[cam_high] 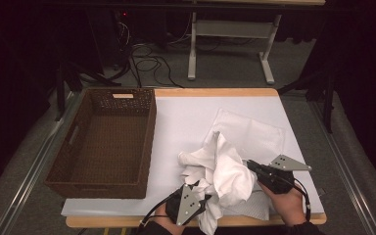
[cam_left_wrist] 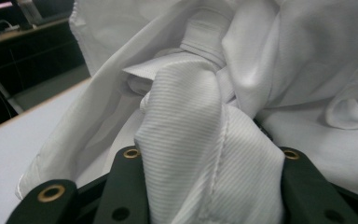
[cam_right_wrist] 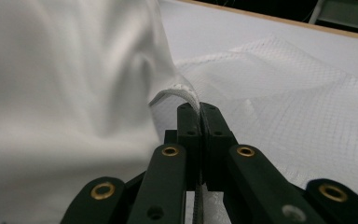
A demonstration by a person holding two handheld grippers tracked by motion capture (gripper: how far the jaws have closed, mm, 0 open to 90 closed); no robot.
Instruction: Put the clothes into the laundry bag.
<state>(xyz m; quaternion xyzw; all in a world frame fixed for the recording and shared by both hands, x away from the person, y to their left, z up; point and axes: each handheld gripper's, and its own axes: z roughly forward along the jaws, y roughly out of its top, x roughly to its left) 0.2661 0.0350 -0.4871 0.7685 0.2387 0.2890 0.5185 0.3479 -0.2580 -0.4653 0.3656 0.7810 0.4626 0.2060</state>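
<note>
1. A crumpled white cloth (cam_high: 220, 174) is bunched up and lifted off the near part of the tabletop (cam_high: 186, 122), between the two tools, right of the basket.
2. Under and behind it lies a flat white mesh bag (cam_high: 254, 134), spread on the white sheet that covers the tabletop; the cloth hangs over the bag's near edge.
3. The left tool (cam_high: 196, 193) sits at the near edge, under the left side of the cloth. In the left gripper view a thick fold of ribbed white fabric (cam_left_wrist: 205, 154) fills the gap between its jaws, so the tool is clamped on the cloth with the jaws kept apart by the bundle.
4. The right tool (cam_high: 252, 166) reaches in from the right. In the right gripper view its jaws are pressed together on a thin hemmed edge of the cloth (cam_right_wrist: 177, 93), with the mesh bag (cam_right_wrist: 298, 107) lying beyond.
5. A brown wicker basket (cam_high: 149, 142) stands on the left of the tabletop, well apart from the cloth.
</note>
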